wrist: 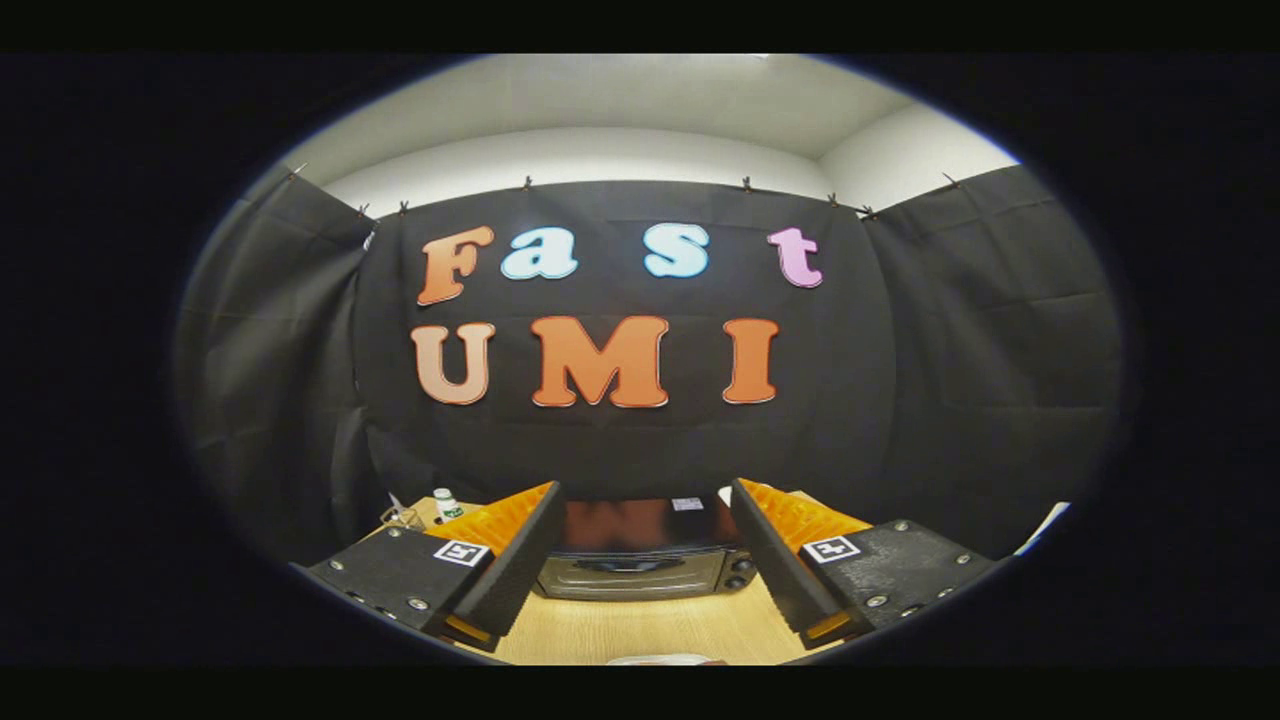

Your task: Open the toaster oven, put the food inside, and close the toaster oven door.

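Note:
A toaster oven (640, 560) with a glossy black top stands on the wooden table (640, 628), beyond my fingers and framed between them. Its door is shut, with a dark handle across the front and knobs on its right side. My gripper (645, 498) is held well above the table, open, with nothing between the fingers. A pale object (665, 659), perhaps the food or its plate, peeks in at the near edge of the table; I cannot tell what it is.
A small white bottle with a green label (446, 503) and a clear item (400, 516) sit at the table's back left. Black cloth walls close in the booth behind and on both sides of the oven.

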`<state>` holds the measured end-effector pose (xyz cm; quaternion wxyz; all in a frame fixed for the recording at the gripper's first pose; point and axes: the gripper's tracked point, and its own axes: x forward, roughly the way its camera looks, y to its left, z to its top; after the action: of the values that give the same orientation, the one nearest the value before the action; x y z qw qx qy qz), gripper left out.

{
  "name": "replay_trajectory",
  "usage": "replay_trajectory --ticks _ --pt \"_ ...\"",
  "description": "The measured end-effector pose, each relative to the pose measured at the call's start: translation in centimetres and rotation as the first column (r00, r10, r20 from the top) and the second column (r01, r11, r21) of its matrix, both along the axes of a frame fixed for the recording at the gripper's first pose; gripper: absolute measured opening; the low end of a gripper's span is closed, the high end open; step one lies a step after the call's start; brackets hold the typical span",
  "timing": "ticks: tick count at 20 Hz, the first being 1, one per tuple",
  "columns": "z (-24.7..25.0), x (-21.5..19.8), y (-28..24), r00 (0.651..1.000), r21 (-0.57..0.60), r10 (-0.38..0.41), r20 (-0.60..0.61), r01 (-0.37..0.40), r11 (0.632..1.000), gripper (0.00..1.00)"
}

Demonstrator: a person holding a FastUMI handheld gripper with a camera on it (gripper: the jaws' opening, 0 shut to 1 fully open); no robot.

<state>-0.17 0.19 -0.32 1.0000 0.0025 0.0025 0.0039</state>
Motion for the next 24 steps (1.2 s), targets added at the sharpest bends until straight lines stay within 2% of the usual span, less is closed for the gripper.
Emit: replay_trajectory --ticks 14,24 --pt "-1.3 0.9 0.1 1.000 0.017 0.013 -0.026 -0.013 1.000 0.98" --pt "-4.1 5.7 1.4 0.994 0.017 0.066 -0.086 -0.065 0.998 0.98"
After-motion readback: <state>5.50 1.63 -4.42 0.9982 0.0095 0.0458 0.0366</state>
